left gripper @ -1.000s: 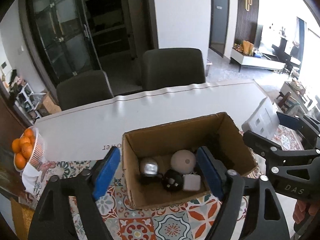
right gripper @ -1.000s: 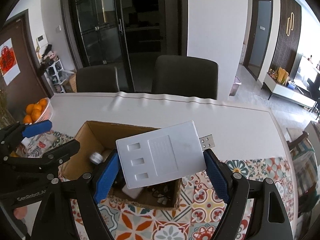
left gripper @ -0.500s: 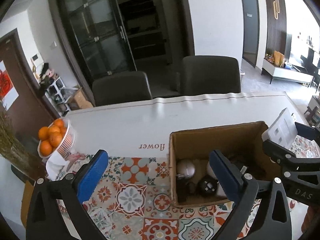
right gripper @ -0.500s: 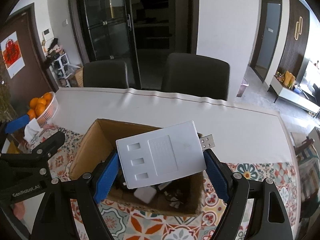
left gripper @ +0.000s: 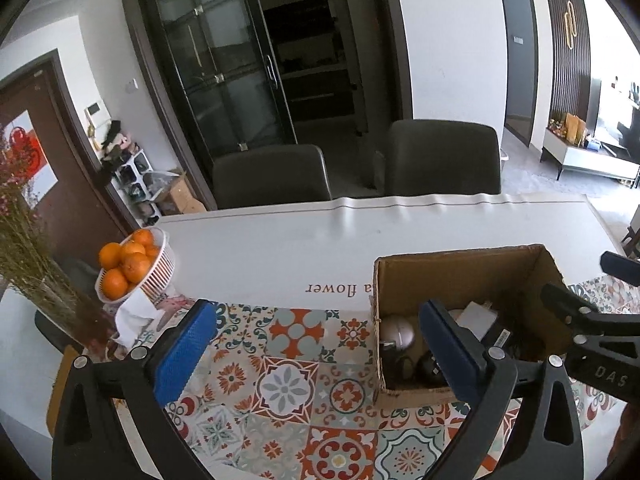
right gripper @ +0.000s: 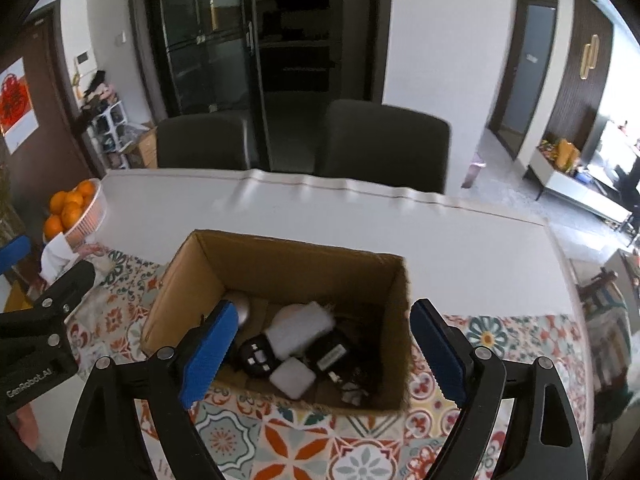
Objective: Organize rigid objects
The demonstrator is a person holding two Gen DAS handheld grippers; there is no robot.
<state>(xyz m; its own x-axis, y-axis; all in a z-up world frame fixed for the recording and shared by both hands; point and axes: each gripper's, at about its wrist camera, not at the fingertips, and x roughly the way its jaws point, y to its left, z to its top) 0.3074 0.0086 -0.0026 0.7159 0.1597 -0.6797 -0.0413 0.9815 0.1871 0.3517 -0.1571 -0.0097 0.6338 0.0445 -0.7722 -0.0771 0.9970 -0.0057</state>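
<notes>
On the patterned tablecloth (right gripper: 360,452) sits the open cardboard box (right gripper: 288,264), the white hub (right gripper: 300,330) lying blurred inside among chargers. Right gripper (right gripper: 320,354), jaws just widening, hangs empty over it; left gripper (left gripper: 316,354), spread wide and empty, has the box at three o'clock.

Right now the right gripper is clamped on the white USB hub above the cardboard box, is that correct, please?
Not quite: the right gripper is open and empty above the cardboard box; its jaws have just been opening. The right wrist view shows the white USB hub blurred inside the box.
</notes>
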